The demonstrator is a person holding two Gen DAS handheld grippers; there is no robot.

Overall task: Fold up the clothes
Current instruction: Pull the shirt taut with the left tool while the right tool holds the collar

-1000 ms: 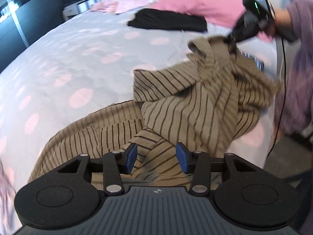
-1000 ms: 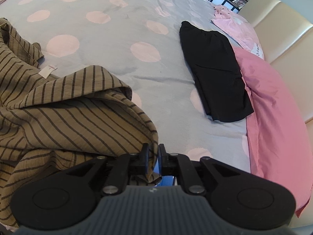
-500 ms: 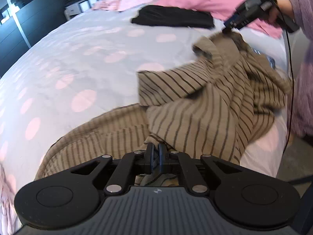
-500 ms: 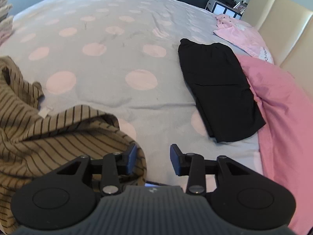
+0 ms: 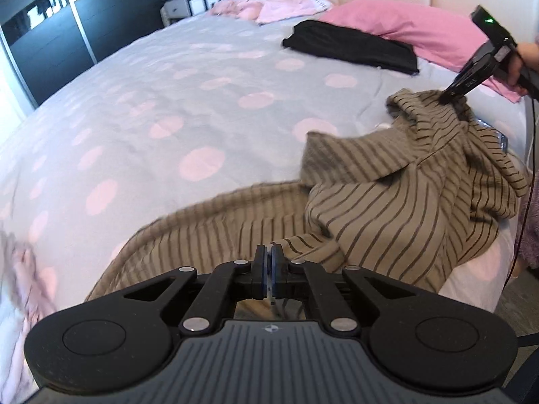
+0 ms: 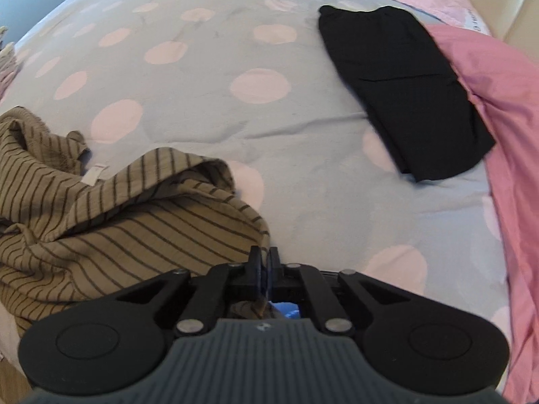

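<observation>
A tan shirt with dark stripes (image 5: 387, 198) lies crumpled on the near right part of the bed. My left gripper (image 5: 268, 262) is shut on the shirt's near edge, with a thin fold of cloth showing between the pads. In the right wrist view the same striped shirt (image 6: 118, 225) fills the lower left, and my right gripper (image 6: 264, 262) is shut on its edge. The left wrist view also shows the right gripper (image 5: 449, 96) pinching the far end of the shirt, held by a hand (image 5: 518, 64). The cloth under both grippers' bodies is hidden.
A folded black garment (image 5: 350, 47) lies near a pink pillow (image 5: 404, 27) by the headboard. The grey bedspread with pink dots (image 5: 168, 107) stretches left. Pink clothing (image 5: 20, 269) sits at the left edge. The bed's right edge drops to the floor (image 5: 505, 296).
The right gripper, open half a second ago, has shut on the shirt again. The left gripper, open one second ago, stays shut on the near edge. The shirt is spread slightly wider.
</observation>
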